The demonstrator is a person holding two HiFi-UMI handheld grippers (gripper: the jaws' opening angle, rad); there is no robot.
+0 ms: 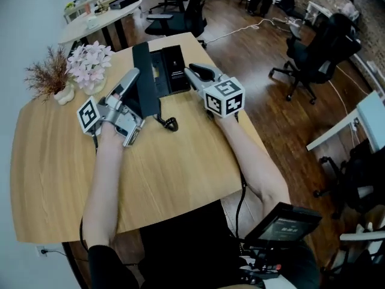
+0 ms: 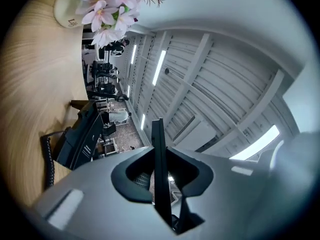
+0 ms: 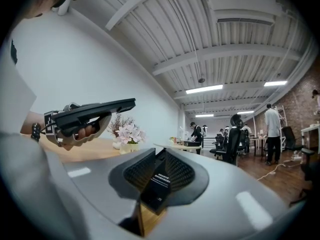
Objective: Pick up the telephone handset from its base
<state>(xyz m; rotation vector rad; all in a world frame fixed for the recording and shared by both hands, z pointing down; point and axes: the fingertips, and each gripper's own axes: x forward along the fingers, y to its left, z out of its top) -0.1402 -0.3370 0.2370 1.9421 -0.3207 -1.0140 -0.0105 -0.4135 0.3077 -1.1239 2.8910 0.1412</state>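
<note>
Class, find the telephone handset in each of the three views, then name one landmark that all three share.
Head view: the handset, left of centre, clamped in the left gripper, at the left side of the base.
Left gripper view: low centre, a thin dark slab edge-on between the jaws.
Right gripper view: upper left, held aloft.
Shared landmark: the pink flowers.

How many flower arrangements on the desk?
2. Dried brown sprigs at the far-left corner; pink flowers just right of them. Nothing seems to hide a third.
</note>
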